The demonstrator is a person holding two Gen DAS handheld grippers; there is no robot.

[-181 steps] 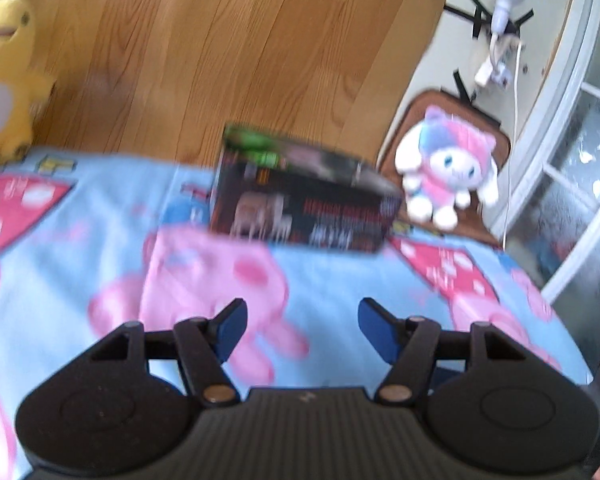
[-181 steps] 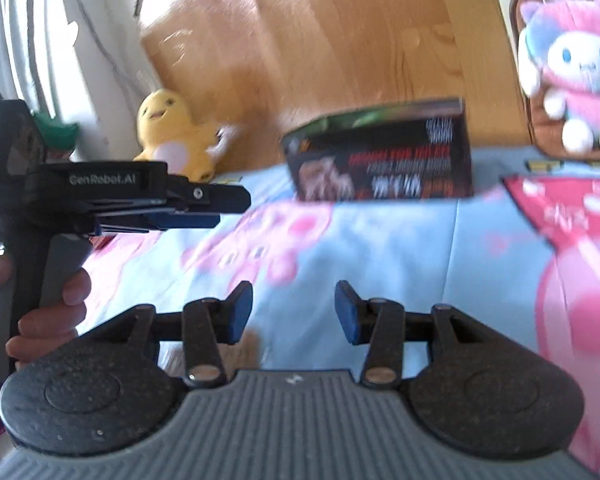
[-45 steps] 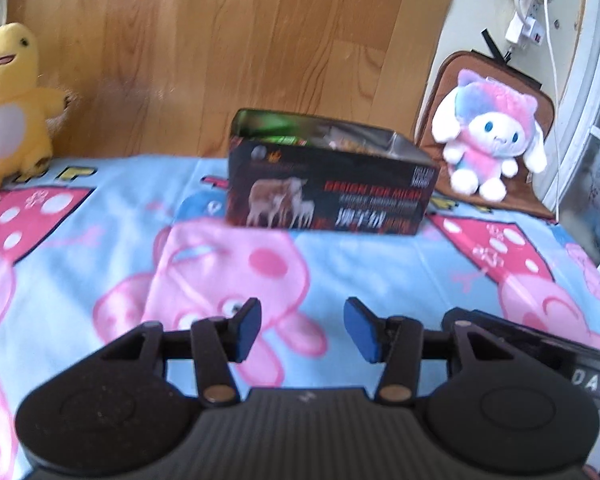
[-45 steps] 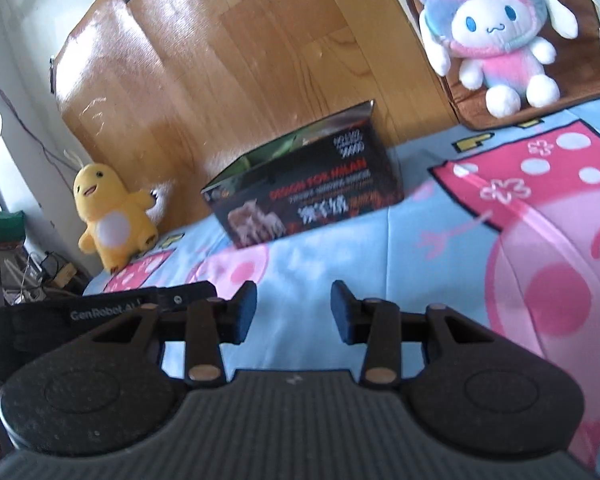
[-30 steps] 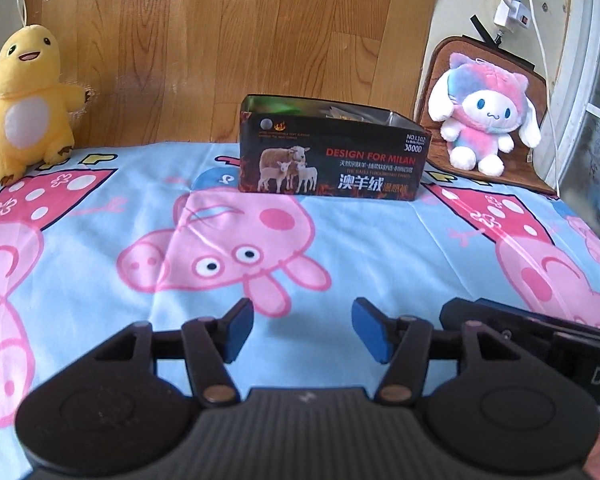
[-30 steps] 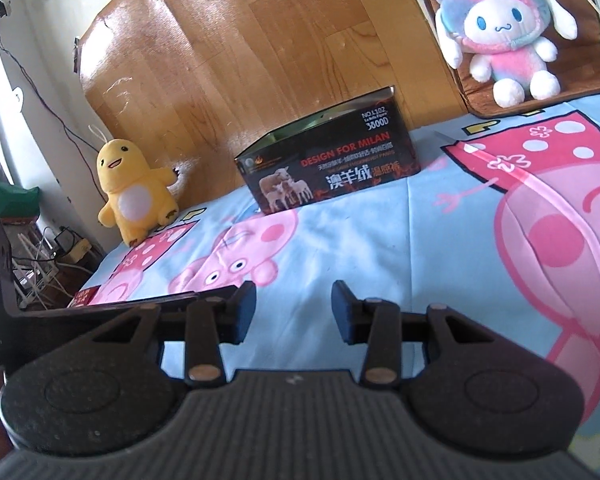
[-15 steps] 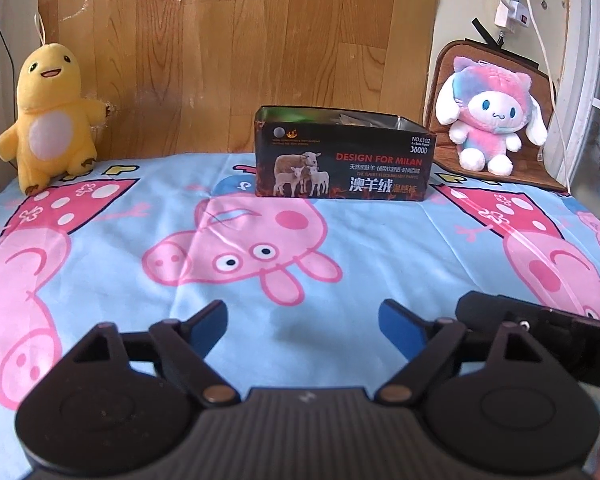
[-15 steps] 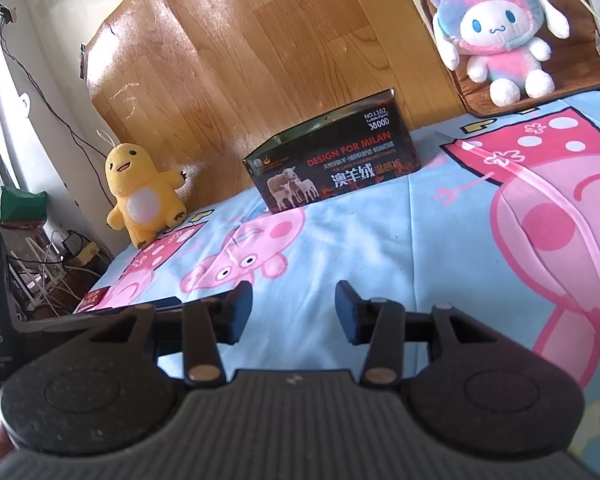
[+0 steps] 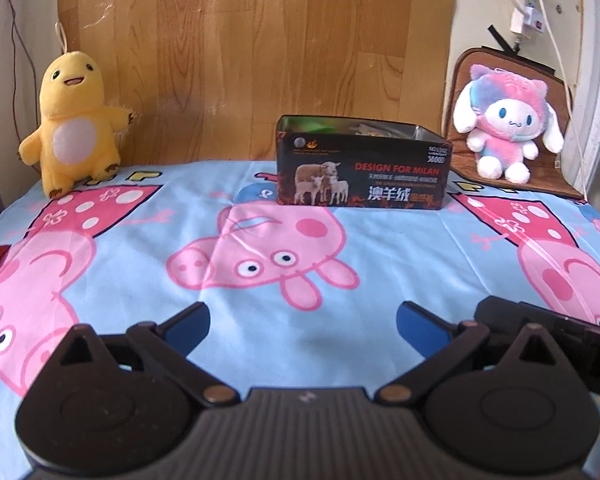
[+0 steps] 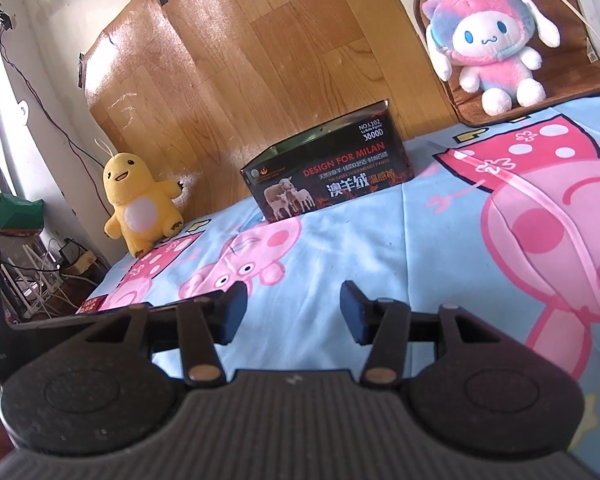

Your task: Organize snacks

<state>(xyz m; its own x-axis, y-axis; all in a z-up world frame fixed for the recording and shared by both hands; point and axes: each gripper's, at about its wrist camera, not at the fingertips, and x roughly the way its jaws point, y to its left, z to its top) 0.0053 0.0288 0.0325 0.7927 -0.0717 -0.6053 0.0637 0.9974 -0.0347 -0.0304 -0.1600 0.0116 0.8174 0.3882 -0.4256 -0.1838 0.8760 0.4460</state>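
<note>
Bright daylight, sharp centres, fisheye-bent edges, glare on wood.

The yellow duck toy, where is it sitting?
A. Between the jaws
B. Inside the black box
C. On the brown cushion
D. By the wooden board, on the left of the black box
D: in the left wrist view the yellow duck toy sits on the blanket against the wooden board, well to the left of the black box, while the pink bunny toy has the brown cushion.
</note>
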